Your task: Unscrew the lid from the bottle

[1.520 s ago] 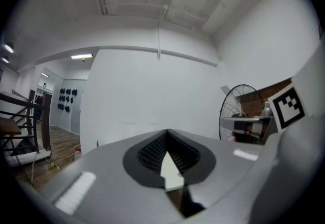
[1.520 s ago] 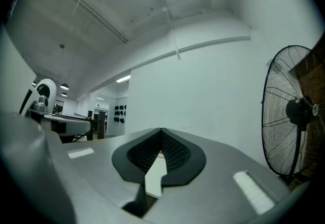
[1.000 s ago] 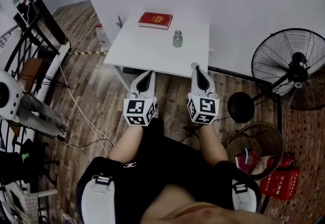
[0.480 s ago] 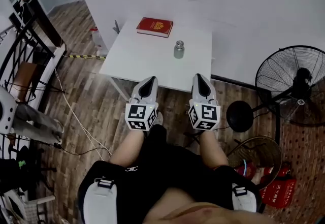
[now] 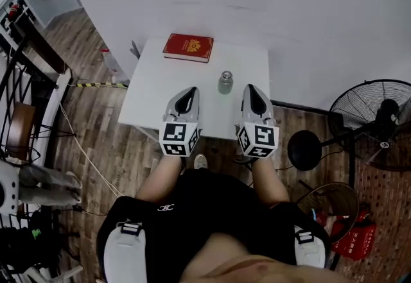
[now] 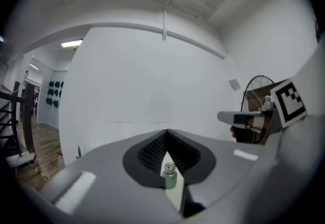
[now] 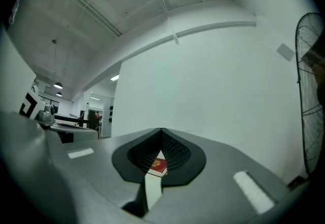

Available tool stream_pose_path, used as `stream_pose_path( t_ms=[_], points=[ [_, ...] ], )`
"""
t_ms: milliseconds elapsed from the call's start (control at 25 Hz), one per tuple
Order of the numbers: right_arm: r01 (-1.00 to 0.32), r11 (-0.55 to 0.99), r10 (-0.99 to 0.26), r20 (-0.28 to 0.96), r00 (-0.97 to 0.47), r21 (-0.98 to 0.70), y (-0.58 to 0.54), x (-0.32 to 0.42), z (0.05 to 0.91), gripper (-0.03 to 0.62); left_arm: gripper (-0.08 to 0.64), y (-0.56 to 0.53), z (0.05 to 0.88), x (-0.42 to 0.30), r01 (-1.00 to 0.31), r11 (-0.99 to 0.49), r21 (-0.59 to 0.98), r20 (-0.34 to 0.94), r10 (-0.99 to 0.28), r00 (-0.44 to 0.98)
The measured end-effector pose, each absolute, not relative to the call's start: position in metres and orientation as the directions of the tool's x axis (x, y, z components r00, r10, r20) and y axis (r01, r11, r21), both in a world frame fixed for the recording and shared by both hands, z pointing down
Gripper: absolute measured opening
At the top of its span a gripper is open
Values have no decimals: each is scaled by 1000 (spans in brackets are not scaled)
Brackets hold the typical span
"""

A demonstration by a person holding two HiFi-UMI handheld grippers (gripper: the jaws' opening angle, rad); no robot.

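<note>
Straddling table (image 5: 154,95) near edge: shut left gripper (image 5: 187,93), right gripper (image 5: 250,90); bottle (image 5: 225,81) between

The table (image 5: 154,95) is plain white; at its twelve o'clock edge lies a red book (image 5: 188,47) (gold emblem on the cover). The bottle (image 5: 225,82) is silvery-grey.

Leaving bare table (image 5: 154,95) lying open all round the bottle (image 5: 225,82). Blocking only the far-left corner, well apart from the bottle, with a red book (image 5: 188,47).
</note>
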State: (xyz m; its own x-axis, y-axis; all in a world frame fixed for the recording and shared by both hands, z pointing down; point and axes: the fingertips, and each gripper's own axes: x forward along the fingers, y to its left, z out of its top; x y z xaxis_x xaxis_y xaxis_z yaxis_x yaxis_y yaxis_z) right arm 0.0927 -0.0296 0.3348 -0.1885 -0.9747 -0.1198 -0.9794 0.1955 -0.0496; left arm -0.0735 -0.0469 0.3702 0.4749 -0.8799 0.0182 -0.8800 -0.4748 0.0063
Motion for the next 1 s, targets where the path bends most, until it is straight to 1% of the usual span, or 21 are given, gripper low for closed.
stream_pose_path(
  t_ms=[360, 520, 680, 880, 960, 1000],
  points=[
    [-989, 144, -987, -78, -140, -44, -119, 77, 350, 0, 54, -147, 379, -82, -836, -548, 22, 58, -835, 548],
    [-994, 106, -993, -55, -104, -38, -137, 82, 361, 0, 54, -170, 391, -79, -808, -588, 41, 85, -803, 589],
    [-996, 81, -995, -53, -80, -27, -149, 95, 364, 0, 54, -183, 398, -75, -800, -598, 54, 92, -795, 600],
    [-996, 86, -994, -62, -84, -30, -166, 107, 367, 0, 54, -202, 406, -69, -804, -590, 68, 98, -799, 594],
    [-992, 115, -991, -77, -111, -44, -172, 110, 365, 0, 54, -208, 405, -63, -797, -602, 55, 96, -791, 604],
    [-987, 146, -987, -81, -141, -59, -177, 109, 364, 22, 54, -211, 405, -58, -787, -615, 46, 96, -782, 616]
  ],
)
